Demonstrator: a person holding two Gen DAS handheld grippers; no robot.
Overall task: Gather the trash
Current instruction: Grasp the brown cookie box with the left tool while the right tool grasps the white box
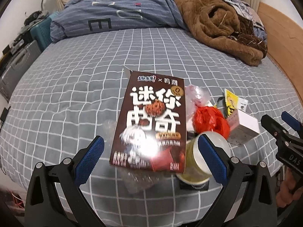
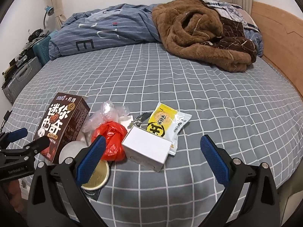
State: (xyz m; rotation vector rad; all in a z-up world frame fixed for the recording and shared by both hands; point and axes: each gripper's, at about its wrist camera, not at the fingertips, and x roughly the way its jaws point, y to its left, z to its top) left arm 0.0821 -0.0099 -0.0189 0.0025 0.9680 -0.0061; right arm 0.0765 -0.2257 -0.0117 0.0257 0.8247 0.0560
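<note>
The task stands at the approach step: the trash lies clustered on the checked bed sheet (image 2: 189, 98), running left to right from the brown snack box (image 1: 151, 121) through the red plastic bag (image 2: 109, 141) and white carton (image 2: 147, 147) to the yellow wrapper (image 2: 164, 123). The left gripper (image 1: 151, 158) is spread wide around the box's near end without clamping it, and the right gripper (image 2: 151, 158) hangs equally wide before the carton, holding nothing. The next move likely calls for advancing and closing each on its item.

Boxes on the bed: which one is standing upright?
The brown snack box, standing on end left of the pile. The white box lies flat beside the red plastic bag.
</note>
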